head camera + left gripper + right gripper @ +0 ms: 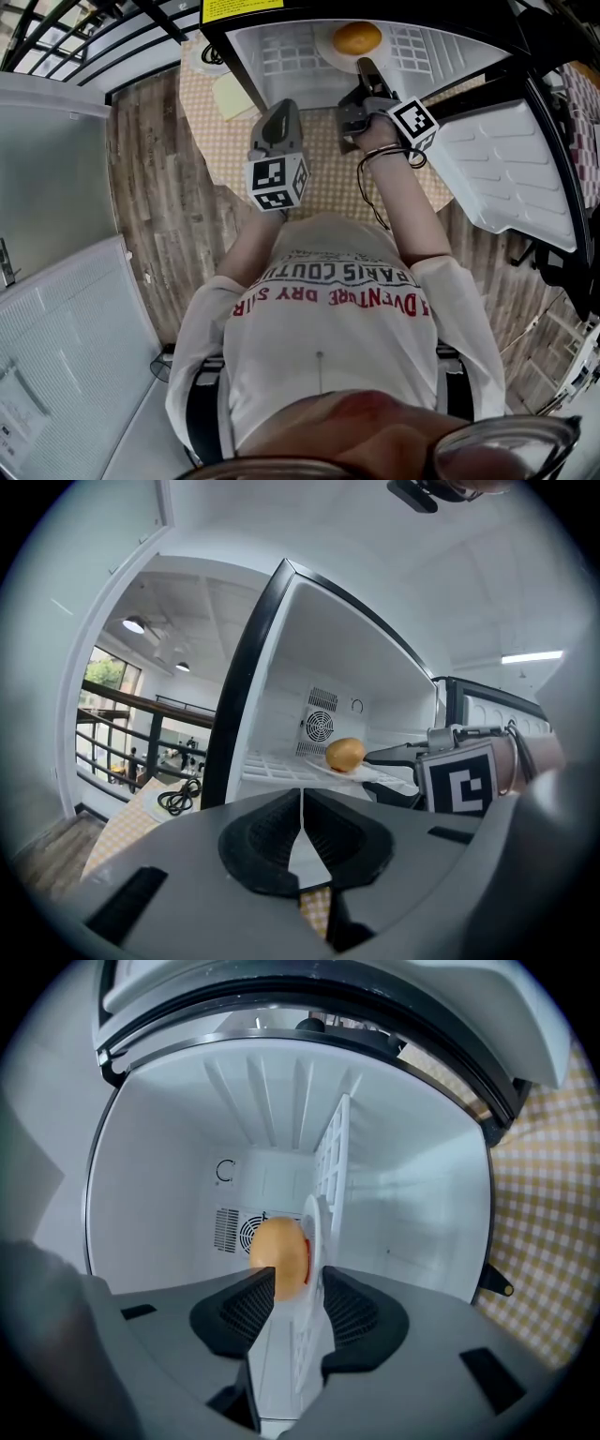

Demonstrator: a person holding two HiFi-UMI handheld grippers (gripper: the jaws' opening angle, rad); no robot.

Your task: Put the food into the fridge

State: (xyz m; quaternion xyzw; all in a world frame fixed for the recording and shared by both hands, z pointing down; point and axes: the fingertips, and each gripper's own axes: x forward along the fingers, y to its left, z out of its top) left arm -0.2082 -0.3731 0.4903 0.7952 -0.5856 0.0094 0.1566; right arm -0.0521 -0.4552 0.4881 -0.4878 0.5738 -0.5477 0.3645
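Note:
A round golden-orange food (357, 37) lies on a white plate (330, 52) on the wire shelf (334, 1162) inside the open fridge. My right gripper (366, 67) reaches into the fridge at the plate's near edge. In the right gripper view the food (279, 1255) sits just beyond the jaws, and the plate's rim (312, 1232) stands edge-on in the gap of the right gripper (298, 1283), whose pads are apart from it: open. My left gripper (281, 108) hangs back outside the fridge; the left gripper (302, 803) is shut on nothing. From there the food (345, 755) shows on the shelf.
The fridge door (511, 164) hangs open to the right. The fridge stands on a checkered cloth (225, 141). A coiled black cable (178, 799) lies left of the fridge. A white cabinet (56, 187) fills the left side; a black railing (84, 37) runs behind.

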